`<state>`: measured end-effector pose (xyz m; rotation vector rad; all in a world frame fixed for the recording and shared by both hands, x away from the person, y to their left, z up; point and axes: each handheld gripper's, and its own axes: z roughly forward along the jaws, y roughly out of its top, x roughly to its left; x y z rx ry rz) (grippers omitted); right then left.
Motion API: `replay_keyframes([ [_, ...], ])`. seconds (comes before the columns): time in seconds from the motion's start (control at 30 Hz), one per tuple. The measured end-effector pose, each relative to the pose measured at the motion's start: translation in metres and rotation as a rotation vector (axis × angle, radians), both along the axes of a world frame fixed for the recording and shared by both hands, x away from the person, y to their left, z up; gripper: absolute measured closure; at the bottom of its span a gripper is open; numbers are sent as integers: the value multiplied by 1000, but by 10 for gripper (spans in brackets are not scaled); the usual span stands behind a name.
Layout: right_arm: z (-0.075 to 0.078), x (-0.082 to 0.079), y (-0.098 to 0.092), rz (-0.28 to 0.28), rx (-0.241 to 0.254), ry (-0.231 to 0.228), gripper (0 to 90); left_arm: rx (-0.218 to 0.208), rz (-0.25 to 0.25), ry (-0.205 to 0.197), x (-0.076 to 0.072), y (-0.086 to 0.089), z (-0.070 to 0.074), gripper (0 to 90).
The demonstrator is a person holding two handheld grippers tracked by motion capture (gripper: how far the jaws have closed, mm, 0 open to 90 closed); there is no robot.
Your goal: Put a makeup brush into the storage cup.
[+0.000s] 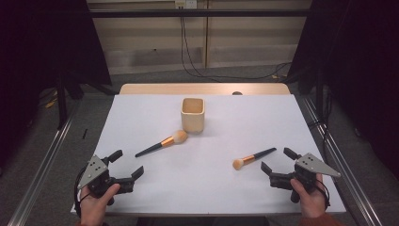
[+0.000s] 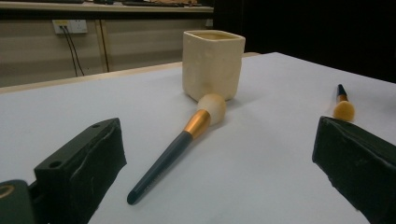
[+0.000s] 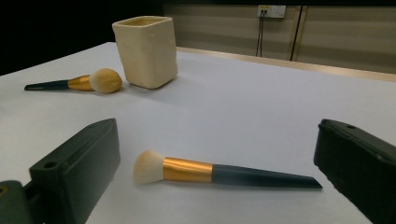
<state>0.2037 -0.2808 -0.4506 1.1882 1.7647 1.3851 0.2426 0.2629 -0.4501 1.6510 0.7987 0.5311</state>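
A cream square cup (image 1: 193, 115) (image 2: 213, 63) (image 3: 145, 50) stands upright at the middle back of the white table (image 1: 202, 188). A makeup brush with a round pale head (image 1: 161, 143) (image 2: 179, 146) (image 3: 82, 82) lies left of the cup, its head close to the cup's base. A second brush (image 1: 254, 157) (image 3: 219, 172) (image 2: 343, 105) lies at the right. My left gripper (image 1: 126, 164) (image 2: 219, 163) rests open at the near left, pointing at the first brush's handle. My right gripper (image 1: 278, 159) (image 3: 217, 163) rests open at the near right, beside the second brush's handle end, nothing gripped.
The table's wooden back edge (image 1: 204, 88) shows beyond the white sheet. Metal rails (image 1: 42, 169) run along both sides on the floor. Cables (image 1: 188, 52) hang from a wall socket behind the table.
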Motion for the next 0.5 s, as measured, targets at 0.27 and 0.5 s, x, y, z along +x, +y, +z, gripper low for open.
replay_keyframes([
  [0.27, -1, -1, -1, 11, 11, 8, 3, 4, -19, 0, 1, -4, 0, 25],
  [0.5, -1, -1, -1, 11, 17, 8, 3, 16, -29, 2, 5, -10, 2, 27],
])
